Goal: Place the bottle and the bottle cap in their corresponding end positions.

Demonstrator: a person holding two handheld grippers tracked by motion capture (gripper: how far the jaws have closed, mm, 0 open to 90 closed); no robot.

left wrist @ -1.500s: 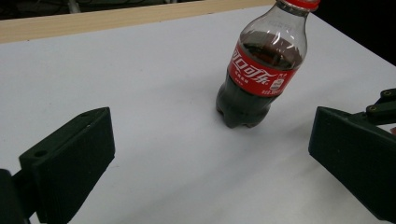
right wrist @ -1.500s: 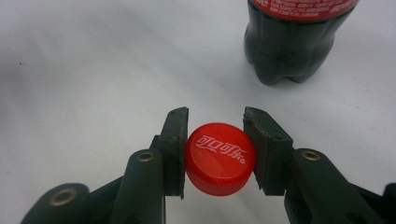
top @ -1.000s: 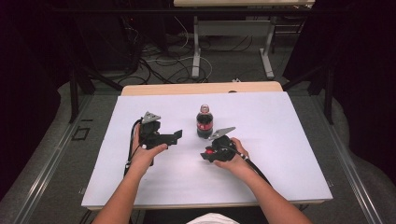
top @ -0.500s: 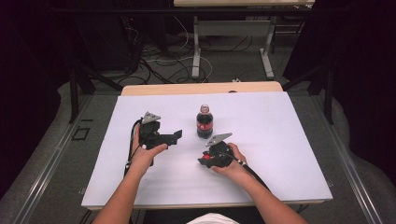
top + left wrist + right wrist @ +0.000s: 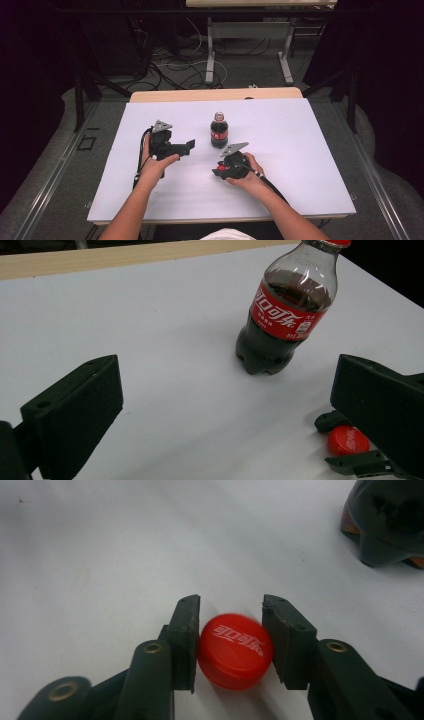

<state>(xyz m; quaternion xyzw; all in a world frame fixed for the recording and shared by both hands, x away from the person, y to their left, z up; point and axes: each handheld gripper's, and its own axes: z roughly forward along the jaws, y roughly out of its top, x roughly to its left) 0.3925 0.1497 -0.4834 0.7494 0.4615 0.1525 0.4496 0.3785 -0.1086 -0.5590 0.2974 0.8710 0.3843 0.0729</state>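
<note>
Seen from the high view: cola bottle (image 5: 219, 131) upright mid-table (image 5: 310, 150), left gripper (image 5: 186, 146) beside it and right gripper (image 5: 217, 173) low in front. Along the left gripper: jaws spread wide, nothing between, bottle ahead. Along the right gripper: red cap (image 5: 235, 650) between jaws just easing apart, left pad touching, slight gap at the right.

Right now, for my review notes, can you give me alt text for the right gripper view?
A round red plastic bottle cap with white lettering lies on the white table surface between the right gripper, whose two black jaws have just been opening and stand just off it. The dark base of a cola bottle sits at the upper right corner.
</note>
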